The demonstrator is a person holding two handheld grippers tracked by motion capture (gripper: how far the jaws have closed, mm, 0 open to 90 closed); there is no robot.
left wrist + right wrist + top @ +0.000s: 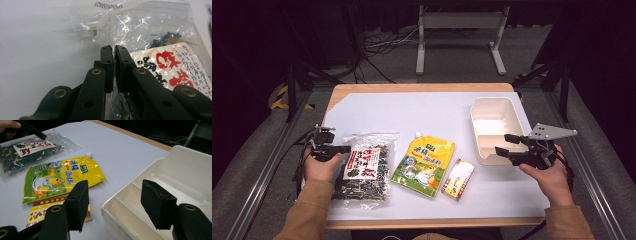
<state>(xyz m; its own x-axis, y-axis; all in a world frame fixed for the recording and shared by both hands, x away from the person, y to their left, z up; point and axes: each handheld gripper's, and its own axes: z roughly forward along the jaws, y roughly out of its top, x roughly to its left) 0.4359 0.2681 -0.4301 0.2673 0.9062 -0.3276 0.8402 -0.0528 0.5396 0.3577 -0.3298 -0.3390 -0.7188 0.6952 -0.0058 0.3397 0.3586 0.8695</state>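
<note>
The left gripper is clamping its jaws onto the clear edge of the seaweed bag, which is lying flat on the white mat at the person's near left. In the left gripper view the two black pads are standing almost together with a fold of the clear plastic pinched between them, just beside the bag's printed label.

To my eye the bag is being taken up for the white bin on the far right side of the mat, and that move is calling for care: the grip is sitting on thin loose film near one edge, so the bag is likely to swing and sag once it is leaving the mat. Lifting slowly and straight up, and checking that the film is not sliding out of the pads, is looking like the safe way. The yellow pouch is lying just beside the bag, with a small red and yellow packet beyond it, so the carry is needing enough height to pass over both.

The left hand is resting low at the mat's left edge, its gripper pointing level toward the bag. The right gripper is hanging with its jaws spread wide and nothing between them, at the near rim of the bin, the right hand holding it level and pointing left
</note>
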